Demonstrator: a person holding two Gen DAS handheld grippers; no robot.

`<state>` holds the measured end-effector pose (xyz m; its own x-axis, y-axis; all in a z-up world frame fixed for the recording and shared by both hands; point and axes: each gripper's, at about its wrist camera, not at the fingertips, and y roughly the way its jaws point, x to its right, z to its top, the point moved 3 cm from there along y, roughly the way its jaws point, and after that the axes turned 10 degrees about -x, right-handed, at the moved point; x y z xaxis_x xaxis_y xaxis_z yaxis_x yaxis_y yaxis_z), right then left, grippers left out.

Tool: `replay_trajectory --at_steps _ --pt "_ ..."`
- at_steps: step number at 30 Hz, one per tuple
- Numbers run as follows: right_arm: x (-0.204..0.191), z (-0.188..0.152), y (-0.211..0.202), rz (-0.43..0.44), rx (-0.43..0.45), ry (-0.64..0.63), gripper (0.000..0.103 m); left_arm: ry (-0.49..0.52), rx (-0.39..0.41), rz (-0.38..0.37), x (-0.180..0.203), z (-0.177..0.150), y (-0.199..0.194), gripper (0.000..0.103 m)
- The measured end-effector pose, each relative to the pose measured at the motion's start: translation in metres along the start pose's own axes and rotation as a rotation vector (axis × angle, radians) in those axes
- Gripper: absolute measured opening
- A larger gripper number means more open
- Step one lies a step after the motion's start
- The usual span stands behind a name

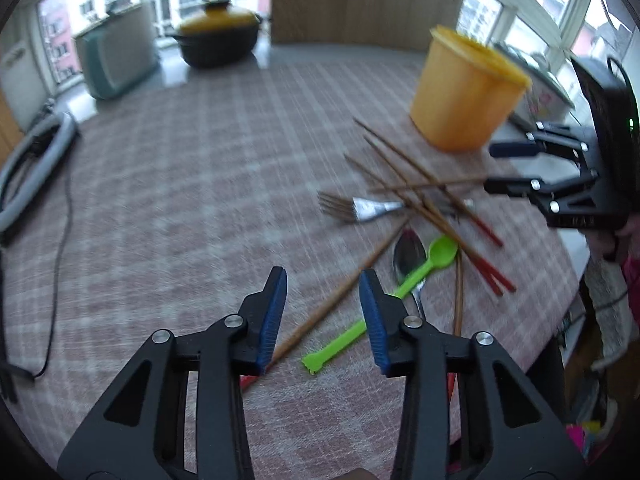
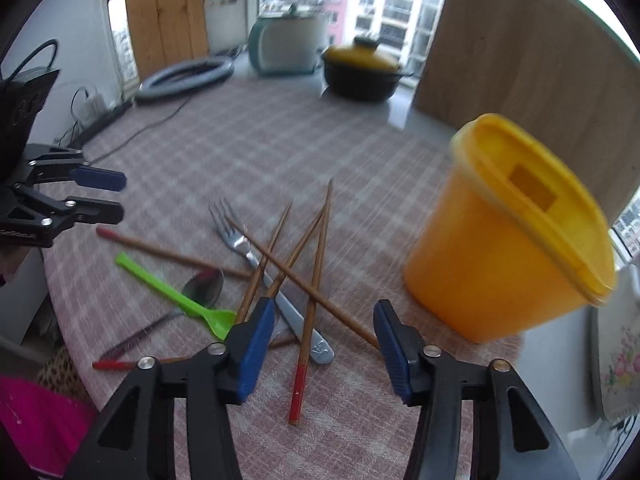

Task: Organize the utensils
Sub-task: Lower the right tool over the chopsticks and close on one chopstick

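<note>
Two hand-held grippers: both hover over a checked desk [image 2: 248, 140], nothing between their pads.
Desk: round, under a pink plaid cloth, carrying a loose pile of utensils near its edge.
Tub: yellow tub [image 2: 508, 236] with a slotted lid, upright on the desk just beside the pile.
Left hand-held gripper [image 1: 323, 316]: jaws apart, empty, above a chopstick [image 1: 340, 300] and the green spoon's handle.
Right hand-held gripper [image 2: 324, 344]: jaws apart, empty, over the red-tipped chopstick ends and the fork handle.
Chopsticks [image 2: 296, 256]: several brown ones with red ends, crossed over one another and over the fork.
Fork [image 2: 240, 240]: metal, flat under the chopsticks.
Green spoon [image 2: 180, 300]: plastic, lying across the metal spoon [image 2: 204, 286].
</note>
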<state>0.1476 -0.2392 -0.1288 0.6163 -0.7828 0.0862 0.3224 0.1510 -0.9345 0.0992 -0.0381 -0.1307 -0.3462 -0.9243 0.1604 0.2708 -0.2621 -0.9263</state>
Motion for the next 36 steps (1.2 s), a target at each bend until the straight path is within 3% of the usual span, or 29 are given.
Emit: replay_trajectory --at_steps 3,12,15,36 --pt "0.000 0.005 0.008 0.013 -0.040 -0.033 0.045 0.051 -0.051 -0.014 0.005 0.000 0.012 0.025" --pt "-0.012 0.020 0.034 0.025 -0.134 -0.120 0.038 0.199 -0.162 0.021 0.024 0.009 0.043 0.020" --pt "-0.014 0.023 0.041 0.027 -0.153 -0.139 0.037 0.207 -0.194 0.025 0.024 0.011 0.053 0.013" --pt "-0.019 0.037 0.063 0.014 -0.198 -0.171 0.019 0.273 -0.259 0.054 0.032 0.027 0.073 0.013"
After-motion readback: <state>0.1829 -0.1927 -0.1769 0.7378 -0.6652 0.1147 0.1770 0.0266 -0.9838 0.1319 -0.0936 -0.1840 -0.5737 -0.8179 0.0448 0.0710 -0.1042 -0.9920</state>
